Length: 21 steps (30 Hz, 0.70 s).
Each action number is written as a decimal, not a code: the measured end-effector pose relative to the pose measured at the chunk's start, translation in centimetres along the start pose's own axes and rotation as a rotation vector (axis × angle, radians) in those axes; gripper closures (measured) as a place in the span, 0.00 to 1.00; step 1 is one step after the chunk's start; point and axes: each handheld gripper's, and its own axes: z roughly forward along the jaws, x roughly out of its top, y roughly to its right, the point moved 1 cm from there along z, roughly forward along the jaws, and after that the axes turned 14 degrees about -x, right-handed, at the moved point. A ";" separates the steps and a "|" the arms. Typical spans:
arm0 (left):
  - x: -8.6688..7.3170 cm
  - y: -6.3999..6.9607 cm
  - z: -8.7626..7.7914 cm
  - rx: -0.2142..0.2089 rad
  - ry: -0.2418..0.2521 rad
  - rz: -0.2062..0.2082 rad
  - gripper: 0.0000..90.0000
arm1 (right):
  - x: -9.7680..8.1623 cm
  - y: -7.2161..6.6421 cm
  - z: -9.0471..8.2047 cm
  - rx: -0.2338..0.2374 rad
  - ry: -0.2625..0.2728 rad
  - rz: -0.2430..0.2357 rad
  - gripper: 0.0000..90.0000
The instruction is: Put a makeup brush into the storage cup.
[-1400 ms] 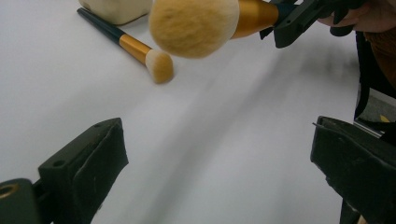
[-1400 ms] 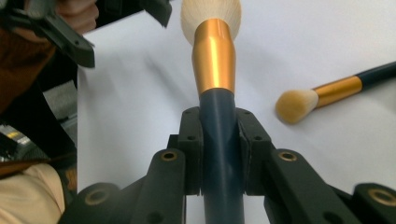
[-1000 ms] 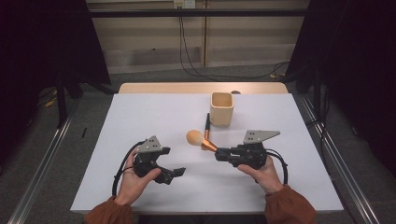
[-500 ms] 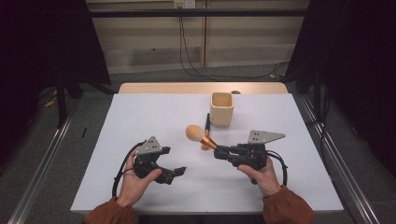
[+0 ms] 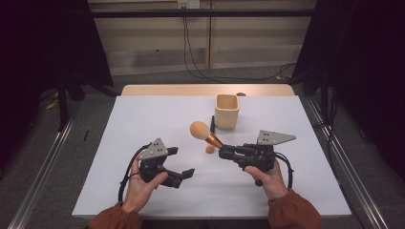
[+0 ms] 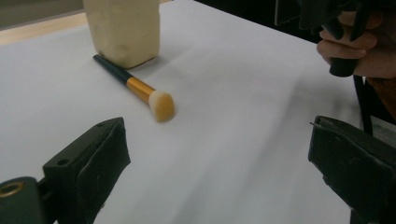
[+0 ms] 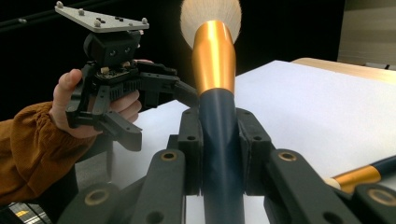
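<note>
My right gripper (image 5: 224,151) is shut on the dark handle of a large makeup brush (image 7: 217,140). Its gold ferrule and tan, fluffy head (image 5: 199,129) point up and to the left, above the white table (image 5: 296,191). A smaller brush (image 6: 154,100) with a gold ferrule lies flat on the table, its handle end resting against a cream square cup (image 5: 226,110). My left gripper (image 5: 181,162) hovers low at the front left, its jaws wide open with nothing between them (image 6: 219,158). In the right gripper view the left gripper (image 7: 112,79) is off to the left, held in a hand with an orange sleeve.
The cup (image 6: 123,28) stands upright behind the middle of the table. The right hand (image 6: 355,46) is at the upper right in the left gripper view. Black cables (image 5: 196,52) run across the floor behind the table, and metal rails (image 5: 43,176) flank it.
The large brush's head has risen a little off the table and away from the small brush's tip. The left gripper has stayed put.
</note>
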 end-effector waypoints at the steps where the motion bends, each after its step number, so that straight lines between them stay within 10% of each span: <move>1: 0.1 0.1 0.1 -0.003 0.008 0.006 0.05 | 0.1 0.0 0.0 -0.001 0.002 -0.002 0.83; 12: 1.0 0.5 1.2 -0.026 0.096 0.027 0.08 | 0.4 -0.3 0.0 0.022 0.017 -0.016 0.83; 21: 1.7 0.6 2.2 -0.124 0.184 0.023 0.08 | 0.6 -0.3 0.0 0.034 0.023 -0.026 0.83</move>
